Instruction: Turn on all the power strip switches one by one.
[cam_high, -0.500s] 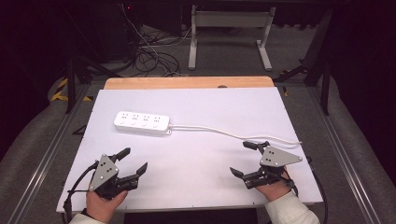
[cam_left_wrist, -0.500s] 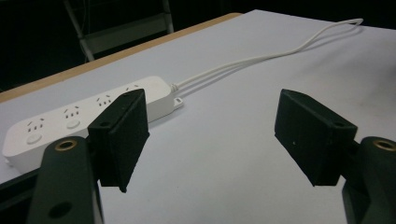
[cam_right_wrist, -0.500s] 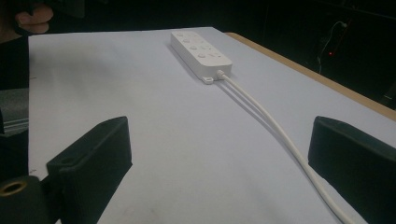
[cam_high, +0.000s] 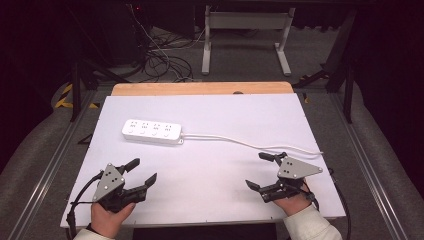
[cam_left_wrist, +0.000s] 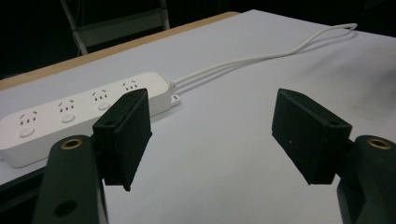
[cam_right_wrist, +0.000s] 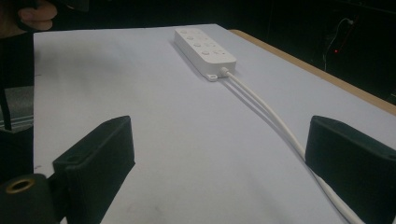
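Observation:
A white power strip (cam_high: 152, 132) lies on the white tabletop (cam_high: 215, 115), left of centre, and its white cable (cam_high: 250, 144) runs right toward the table's right edge. My left gripper (cam_high: 145, 170) hovers open near the front left, its jaws pointing at the strip (cam_left_wrist: 70, 116), nothing between them (cam_left_wrist: 217, 135). My right gripper (cam_high: 254, 170) is open near the front right, just in front of the cable. In the right gripper view the cable (cam_right_wrist: 266, 107) passes close by the right jaw, and the strip (cam_right_wrist: 203, 46) lies farther off beyond the gripper (cam_right_wrist: 224, 158).
A wooden strip (cam_high: 200, 88) borders the table's far edge. Metal rails (cam_high: 50, 165) run along both sides. Beyond the table are tangled floor cables (cam_high: 160, 55) and a white metal frame (cam_high: 245, 30). The person's other hand (cam_right_wrist: 37, 14) shows far off in the right gripper view.

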